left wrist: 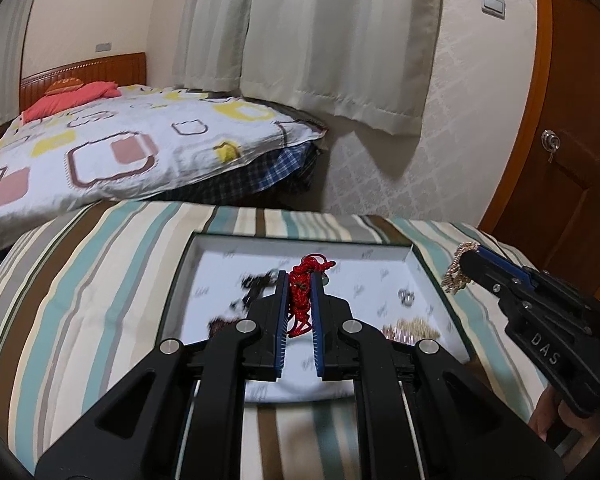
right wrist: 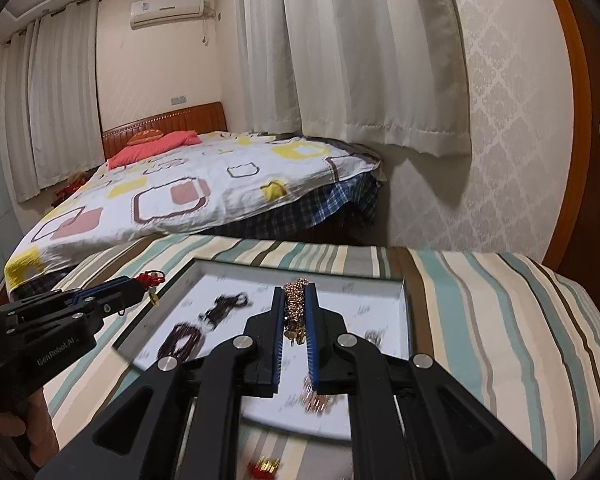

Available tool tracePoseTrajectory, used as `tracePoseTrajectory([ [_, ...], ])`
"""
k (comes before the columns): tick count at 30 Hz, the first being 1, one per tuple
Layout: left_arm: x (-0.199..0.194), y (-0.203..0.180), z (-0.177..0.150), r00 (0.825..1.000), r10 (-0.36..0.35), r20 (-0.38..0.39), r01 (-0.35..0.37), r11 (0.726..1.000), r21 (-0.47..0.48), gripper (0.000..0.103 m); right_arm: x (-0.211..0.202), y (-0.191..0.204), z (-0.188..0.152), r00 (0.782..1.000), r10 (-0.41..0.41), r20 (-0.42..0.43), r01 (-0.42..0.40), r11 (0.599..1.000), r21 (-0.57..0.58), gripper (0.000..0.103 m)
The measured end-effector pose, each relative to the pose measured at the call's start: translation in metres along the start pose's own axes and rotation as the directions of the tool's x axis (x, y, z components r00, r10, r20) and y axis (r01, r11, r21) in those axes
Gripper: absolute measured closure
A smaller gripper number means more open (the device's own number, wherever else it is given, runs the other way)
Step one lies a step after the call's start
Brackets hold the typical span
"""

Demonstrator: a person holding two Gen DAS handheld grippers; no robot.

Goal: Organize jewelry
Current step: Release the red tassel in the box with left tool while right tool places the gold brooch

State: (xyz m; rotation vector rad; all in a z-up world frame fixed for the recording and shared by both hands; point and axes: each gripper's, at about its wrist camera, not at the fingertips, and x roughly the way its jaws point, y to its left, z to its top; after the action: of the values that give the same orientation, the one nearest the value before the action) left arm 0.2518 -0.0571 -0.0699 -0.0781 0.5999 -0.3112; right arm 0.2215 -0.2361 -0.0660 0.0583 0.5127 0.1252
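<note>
A white shallow box [left wrist: 416,264] [right wrist: 404,312] lies on a striped cloth. My left gripper [left wrist: 300,280] is shut on a red cord ornament [left wrist: 302,300] and holds it above the box; it shows at the left in the right wrist view [right wrist: 140,286]. My right gripper [right wrist: 294,292] is shut on a gold chain [right wrist: 294,304] above the box; it shows at the right in the left wrist view [left wrist: 466,258]. In the box lie dark bead bracelets [right wrist: 184,340], a black piece [right wrist: 228,304], a small silver piece [left wrist: 406,296] and gold jewelry [left wrist: 410,330].
The striped cloth [left wrist: 100,280] covers the work surface. A red and gold item [right wrist: 266,466] lies on it near the front edge. A bed with a patterned quilt [left wrist: 120,148] stands behind. A wooden door [left wrist: 572,160] is at the right.
</note>
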Motion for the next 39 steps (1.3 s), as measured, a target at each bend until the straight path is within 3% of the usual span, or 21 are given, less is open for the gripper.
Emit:
tracePoseTrajectory([
  [5, 0.041, -0.003, 0.01, 1.0, 0.007, -0.028, -0.006, 1.0, 0.012, 0.092, 0.026, -0.011, -0.001, 1.0, -0.009, -0.021, 0.009, 1.0, 0.005, 0.093],
  [16, 0.122, -0.001, -0.005, 0.985, 0.037, -0.166, -0.032, 0.999, 0.028, 0.092, 0.091, -0.028, -0.028, 0.987, -0.021, -0.161, 0.027, 0.999, 0.039, 0.092],
  [24, 0.146, -0.001, -0.014, 0.971, 0.051, -0.233, -0.044, 0.998, 0.036, 0.092, 0.111, -0.036, -0.037, 0.97, -0.026, -0.242, 0.041, 0.998, 0.056, 0.093],
  [39, 0.162, 0.005, -0.022, 0.951, 0.041, -0.306, -0.042, 0.999, 0.005, 0.092, 0.121, -0.04, -0.039, 0.951, -0.041, -0.305, 0.06, 0.997, 0.056, 0.092],
])
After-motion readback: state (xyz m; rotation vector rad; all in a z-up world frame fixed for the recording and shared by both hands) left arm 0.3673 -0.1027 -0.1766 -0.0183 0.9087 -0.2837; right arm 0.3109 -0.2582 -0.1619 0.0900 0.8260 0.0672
